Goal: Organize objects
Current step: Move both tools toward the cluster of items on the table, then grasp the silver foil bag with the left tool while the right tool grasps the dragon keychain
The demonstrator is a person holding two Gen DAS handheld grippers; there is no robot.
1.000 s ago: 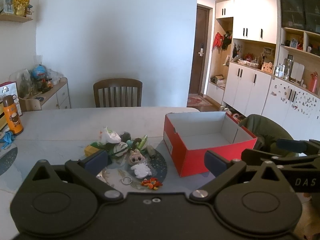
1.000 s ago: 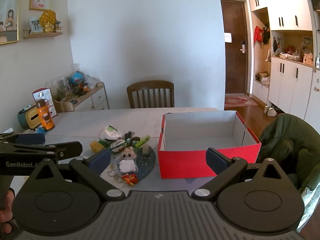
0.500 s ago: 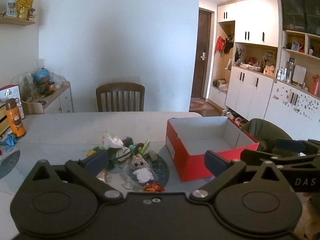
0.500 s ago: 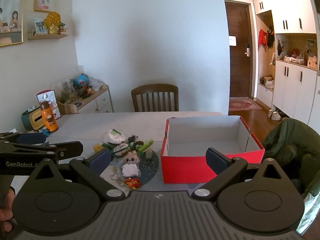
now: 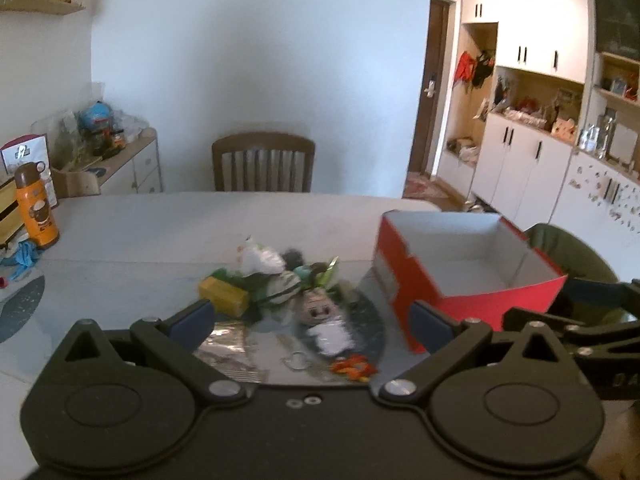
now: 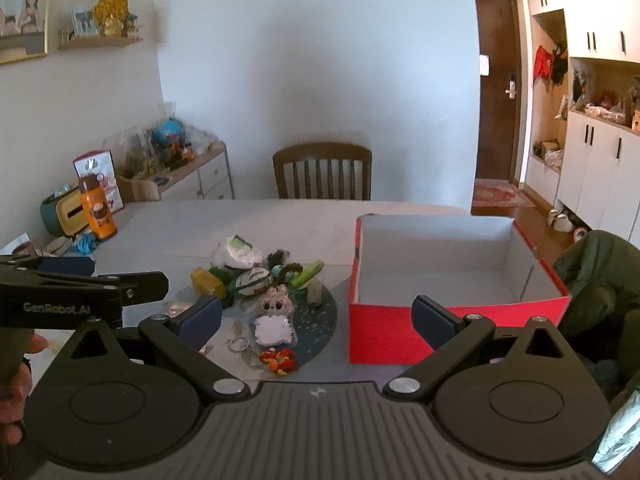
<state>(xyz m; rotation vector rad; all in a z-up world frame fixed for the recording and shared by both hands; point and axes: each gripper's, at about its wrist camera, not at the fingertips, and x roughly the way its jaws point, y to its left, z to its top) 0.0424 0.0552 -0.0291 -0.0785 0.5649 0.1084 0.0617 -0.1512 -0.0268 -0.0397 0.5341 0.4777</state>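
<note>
A pile of small things lies on a round dark placemat (image 6: 324, 322): a plush keychain doll (image 6: 275, 312) (image 5: 322, 318), a yellow block (image 6: 206, 282) (image 5: 222, 294), a white bag (image 6: 236, 254), a key ring (image 6: 239, 344) and an orange trinket (image 6: 278, 360) (image 5: 354, 366). An empty red box (image 6: 448, 280) (image 5: 460, 264) with a white inside stands to the right of the pile. My left gripper (image 5: 310, 318) is open above the pile's near side. My right gripper (image 6: 316, 316) is open too, nothing between its fingers, short of the doll and the box's left corner.
The pale table (image 6: 240, 220) also carries an orange bottle (image 6: 96, 210) (image 5: 36, 204) and a tissue box (image 6: 64, 214) at the far left. A wooden chair (image 6: 322, 170) stands behind it. A dark green jacket (image 6: 600, 280) hangs on a seat at the right.
Both grippers have drifted forward and a little left toward the pile, which now looks larger. Both remain open and nothing has been picked up.
</note>
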